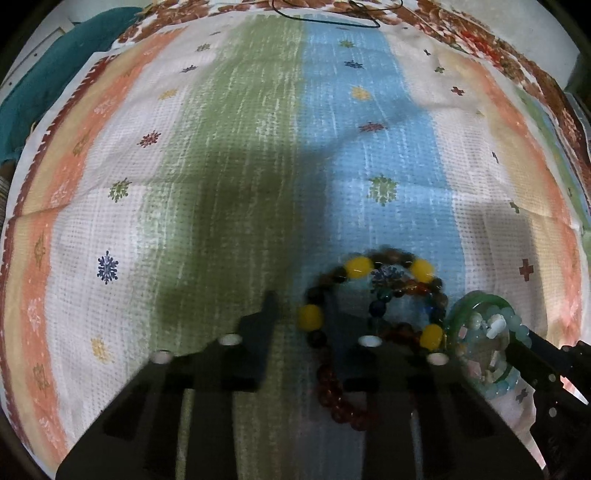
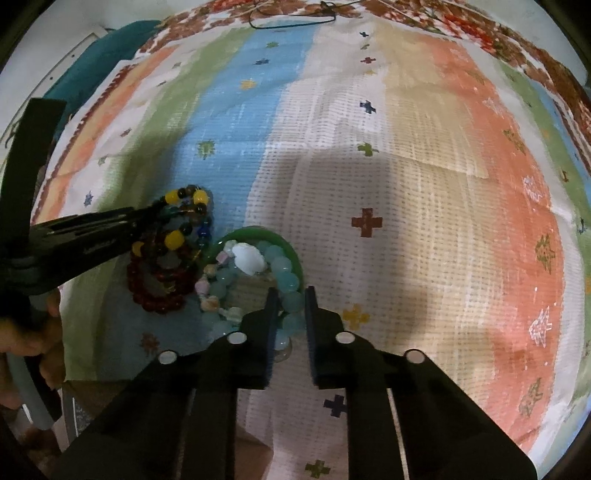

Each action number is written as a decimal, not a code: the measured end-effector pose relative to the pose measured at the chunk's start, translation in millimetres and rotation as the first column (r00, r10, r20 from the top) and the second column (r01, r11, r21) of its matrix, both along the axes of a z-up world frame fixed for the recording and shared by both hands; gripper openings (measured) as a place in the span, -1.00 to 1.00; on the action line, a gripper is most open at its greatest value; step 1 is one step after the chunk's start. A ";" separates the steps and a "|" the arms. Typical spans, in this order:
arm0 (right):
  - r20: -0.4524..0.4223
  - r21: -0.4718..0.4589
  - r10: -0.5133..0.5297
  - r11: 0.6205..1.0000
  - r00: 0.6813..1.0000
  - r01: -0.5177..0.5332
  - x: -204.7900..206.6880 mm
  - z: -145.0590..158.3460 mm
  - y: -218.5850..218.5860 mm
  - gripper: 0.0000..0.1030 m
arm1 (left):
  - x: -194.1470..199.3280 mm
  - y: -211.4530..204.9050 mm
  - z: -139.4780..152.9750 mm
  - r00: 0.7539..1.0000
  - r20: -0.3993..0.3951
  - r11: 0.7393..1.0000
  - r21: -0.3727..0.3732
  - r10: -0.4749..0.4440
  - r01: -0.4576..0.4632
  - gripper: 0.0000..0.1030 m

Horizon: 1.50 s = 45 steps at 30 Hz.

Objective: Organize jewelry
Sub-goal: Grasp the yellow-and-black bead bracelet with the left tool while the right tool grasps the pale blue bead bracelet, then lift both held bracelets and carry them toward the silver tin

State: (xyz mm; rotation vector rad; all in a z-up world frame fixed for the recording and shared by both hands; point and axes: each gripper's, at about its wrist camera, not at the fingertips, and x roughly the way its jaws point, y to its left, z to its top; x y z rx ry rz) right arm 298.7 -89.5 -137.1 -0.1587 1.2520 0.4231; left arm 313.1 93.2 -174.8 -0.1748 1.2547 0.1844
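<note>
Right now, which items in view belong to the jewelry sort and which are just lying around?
Job:
- yellow-bead bracelet
- dark red bead bracelet
- multicolour bead strand
- green bangle
- pale blue bead bracelet
- white shell piece

Lying about:
- teal fabric
- black cord
- floral cloth

Faint embossed lettering sits on the side of the left hand-held gripper (image 2: 147, 218), too small and blurred to read.
</note>
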 end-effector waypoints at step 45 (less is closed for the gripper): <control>0.227 0.073 0.023 0.997 0.974 -0.041 -47.5 105.6 -13.1 -0.76 | -53.7 -36.4 109.5 0.976 0.201 0.996 -0.012 -0.081 0.085 -0.78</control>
